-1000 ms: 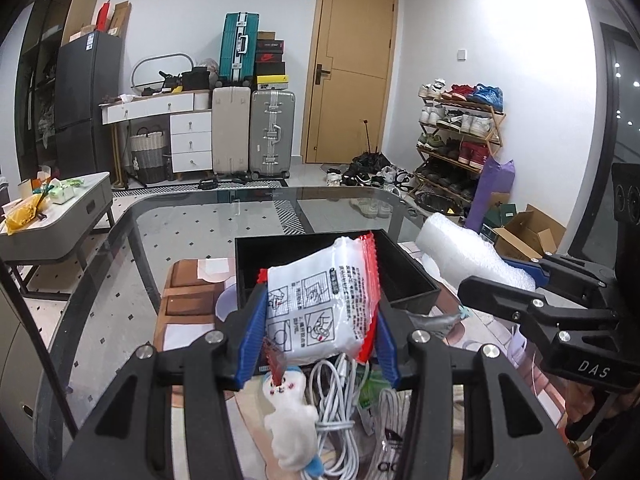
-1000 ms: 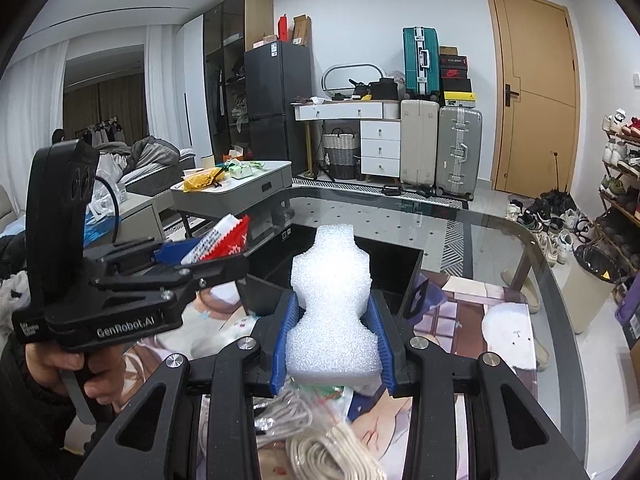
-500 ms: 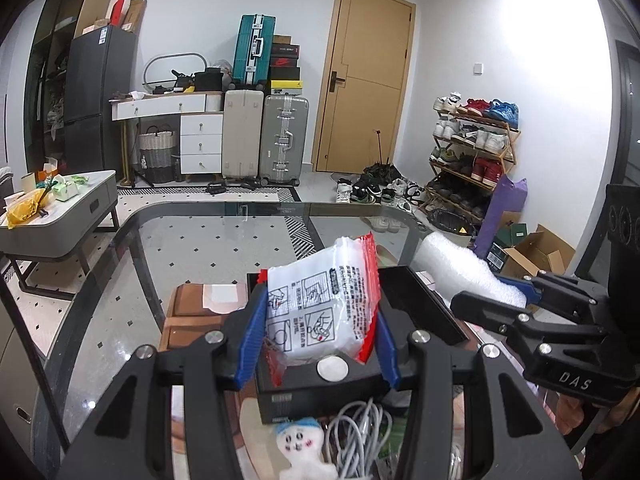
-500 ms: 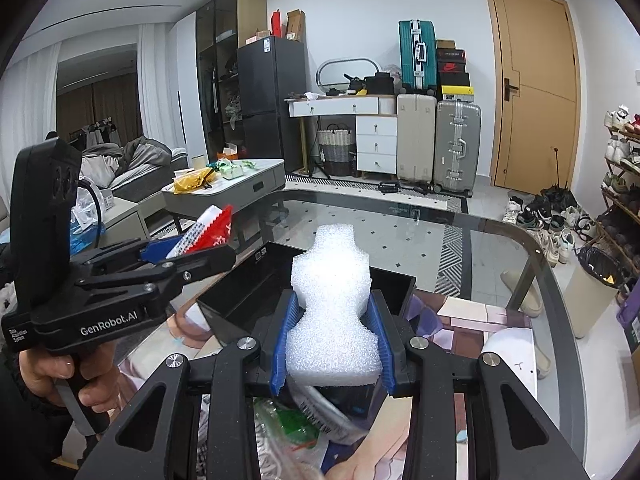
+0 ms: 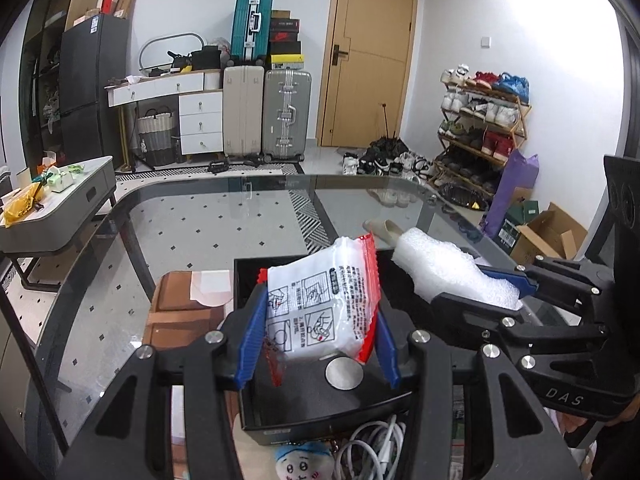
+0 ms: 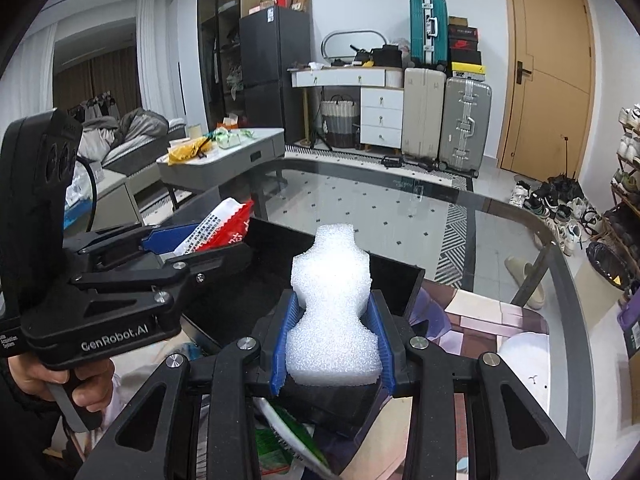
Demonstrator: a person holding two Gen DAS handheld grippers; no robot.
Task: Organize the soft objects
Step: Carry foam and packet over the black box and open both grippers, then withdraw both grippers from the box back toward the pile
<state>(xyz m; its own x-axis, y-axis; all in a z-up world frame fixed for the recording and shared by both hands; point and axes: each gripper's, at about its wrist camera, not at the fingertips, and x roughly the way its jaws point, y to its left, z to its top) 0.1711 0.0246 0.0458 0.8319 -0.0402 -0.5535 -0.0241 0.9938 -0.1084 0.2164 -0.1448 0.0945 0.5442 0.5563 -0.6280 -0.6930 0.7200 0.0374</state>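
A white plastic sachet [image 5: 324,304] with red edges and printed pictograms is gripped between the blue fingers [image 5: 251,344] of the left gripper [image 5: 318,340] and is held above the open black box [image 5: 246,344]. A white foam block [image 6: 334,320], waisted in shape, is clamped in the right gripper [image 6: 334,350] and is likewise held over the same black box, beside the sachet. Neither gripper is open; each is closed on its own item.

The task is judged to be at an early or middle stage: two soft items are lifted and poised over the box, but neither is seen released into it. Inside the box only a round silver disc [image 5: 344,374] can be made out; whether other soft items already lie there cannot be told. Things are left on the counter near the box: a coil of white cable [image 5: 372,440], a small plush figure with a blue cap [image 5: 302,460], and green-printed packets [image 6: 288,436], so more sorting is thought to remain.

The counter [image 5: 180,216] is a glass top with a dark rounded rim, through which a tiled floor is seen; a printed mat [image 6: 480,320] lies under the box. Beyond it, suitcases [image 5: 266,112], a white drawer unit [image 5: 200,120], a wooden door [image 5: 368,56], a shoe rack [image 5: 480,120] and a low grey table [image 5: 52,208] with clutter are seen.
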